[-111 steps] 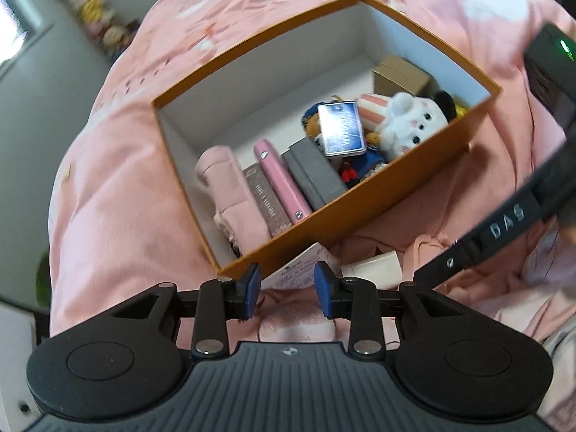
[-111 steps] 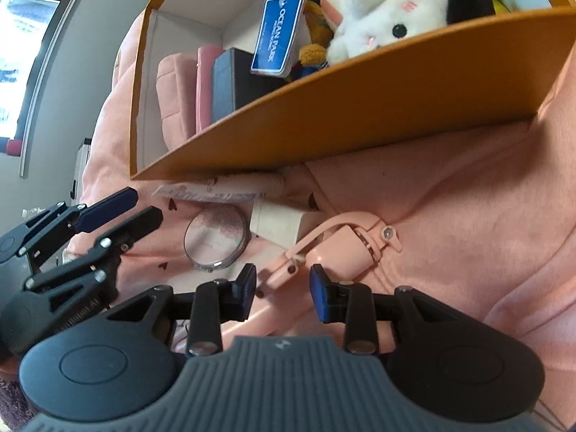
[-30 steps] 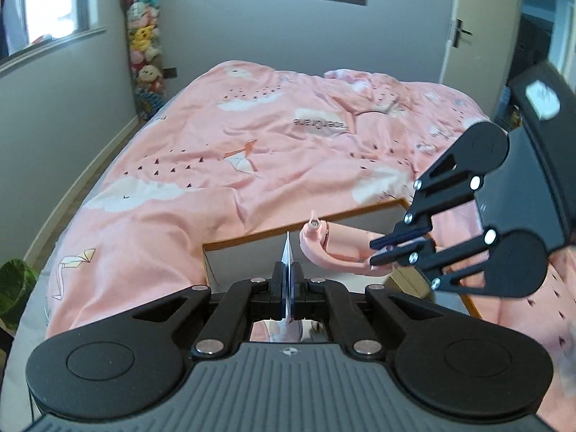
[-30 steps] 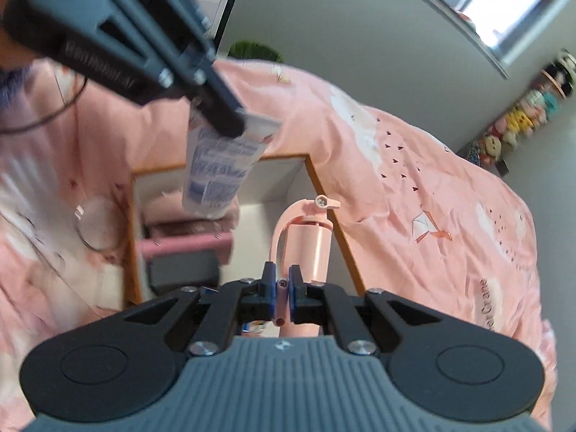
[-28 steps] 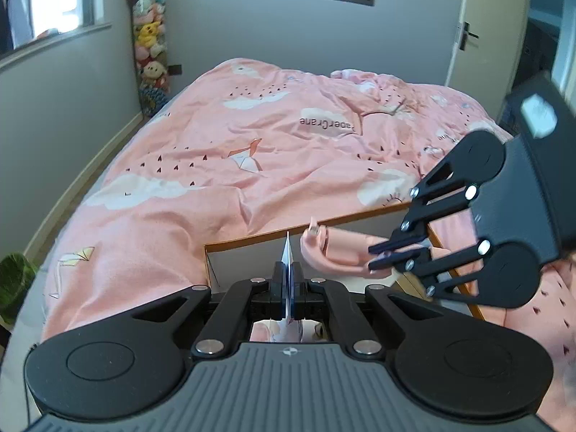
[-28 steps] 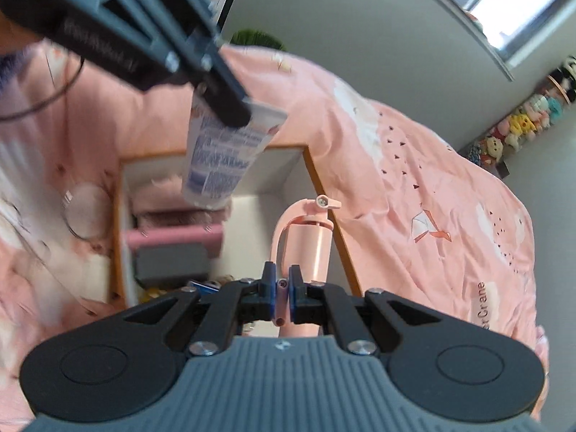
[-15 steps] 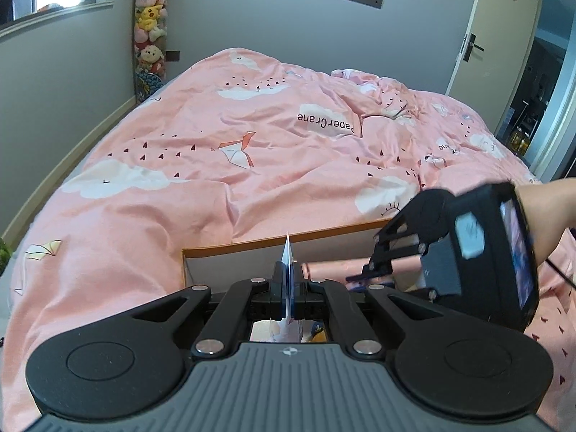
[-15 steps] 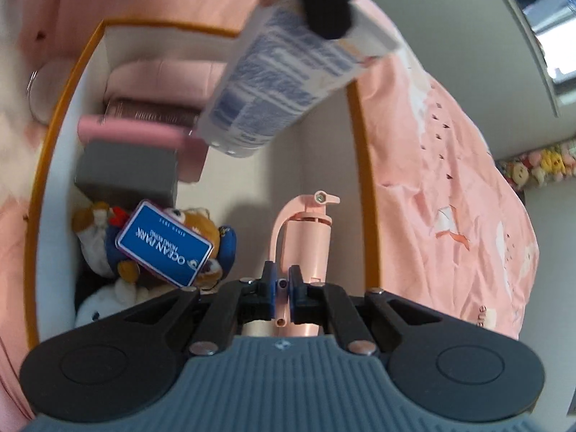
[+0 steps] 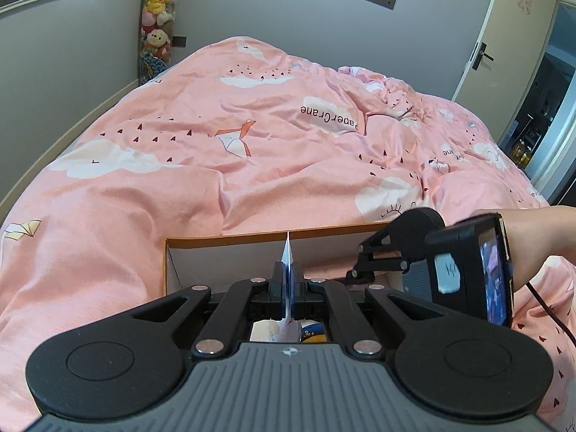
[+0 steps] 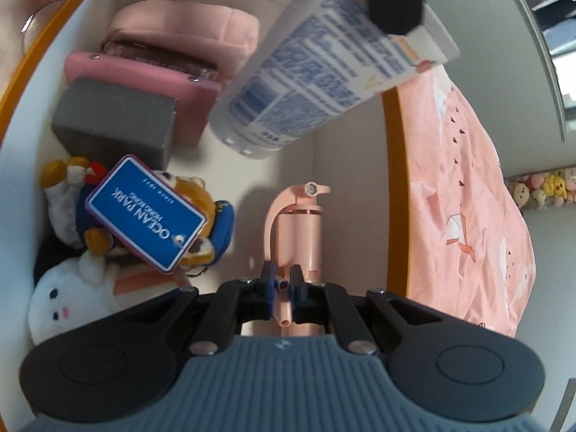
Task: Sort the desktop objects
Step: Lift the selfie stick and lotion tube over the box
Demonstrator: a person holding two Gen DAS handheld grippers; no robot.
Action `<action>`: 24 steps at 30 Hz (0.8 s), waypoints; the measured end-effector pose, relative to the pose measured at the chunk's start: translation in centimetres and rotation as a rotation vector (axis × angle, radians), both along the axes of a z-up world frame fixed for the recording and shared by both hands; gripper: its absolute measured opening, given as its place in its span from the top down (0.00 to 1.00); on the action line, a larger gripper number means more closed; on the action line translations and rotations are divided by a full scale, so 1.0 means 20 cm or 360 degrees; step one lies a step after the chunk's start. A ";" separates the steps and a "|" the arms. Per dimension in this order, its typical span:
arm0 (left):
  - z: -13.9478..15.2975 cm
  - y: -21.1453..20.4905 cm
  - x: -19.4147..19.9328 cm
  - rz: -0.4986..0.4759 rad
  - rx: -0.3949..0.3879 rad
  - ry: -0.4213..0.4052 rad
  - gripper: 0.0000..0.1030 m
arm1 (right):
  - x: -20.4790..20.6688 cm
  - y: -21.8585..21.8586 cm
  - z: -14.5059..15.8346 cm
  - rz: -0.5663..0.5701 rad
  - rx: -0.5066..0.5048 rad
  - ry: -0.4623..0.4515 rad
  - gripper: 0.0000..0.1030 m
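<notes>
Both grippers lowered toward box [image 10: 394, 165] | left gripper [image 9: 289, 285] clamped on tube [image 10: 324, 72], above box | right gripper [image 10: 282, 285] pinching pink selfie stick [image 10: 302, 230], inside box, beside plush toys [image 10: 144, 212]

- Right gripper [image 10: 282, 288] clamped on a pale pink plastic folding device [image 10: 298, 237].
- White squeeze tube with blue print [image 10: 316, 75] hangs above the jaws.
- Orange-rimmed white box [image 10: 394, 187] below; blue rectangular "OCEAN PARK" tag [image 10: 145, 214] left of the jaws.

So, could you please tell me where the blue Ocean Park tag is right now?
In the right wrist view, the Ocean Park tag lies at the left inside the orange box, on the plush bear, below the grey box.
</notes>
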State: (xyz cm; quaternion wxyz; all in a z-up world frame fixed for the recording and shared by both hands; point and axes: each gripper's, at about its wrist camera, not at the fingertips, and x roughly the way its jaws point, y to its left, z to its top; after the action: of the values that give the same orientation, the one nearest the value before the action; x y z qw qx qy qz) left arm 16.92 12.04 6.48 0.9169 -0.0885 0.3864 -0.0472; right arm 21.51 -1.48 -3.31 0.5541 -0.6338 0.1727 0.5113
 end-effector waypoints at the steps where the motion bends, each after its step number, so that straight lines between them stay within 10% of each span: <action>1: 0.00 0.00 0.00 -0.0001 0.0002 0.0003 0.98 | 0.01 0.00 0.00 -0.0018 0.0023 0.0005 0.91; 24: 0.01 -0.16 0.10 -0.0070 -0.0075 -0.0025 0.98 | 0.22 -0.23 0.24 -0.0585 0.0443 0.0251 0.85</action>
State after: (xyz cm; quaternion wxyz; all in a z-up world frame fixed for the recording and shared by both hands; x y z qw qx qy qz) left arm 18.90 8.83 6.61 0.9163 -0.1011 0.3798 -0.0771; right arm 25.95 -6.11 1.47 0.7047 -0.4673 0.2557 0.4687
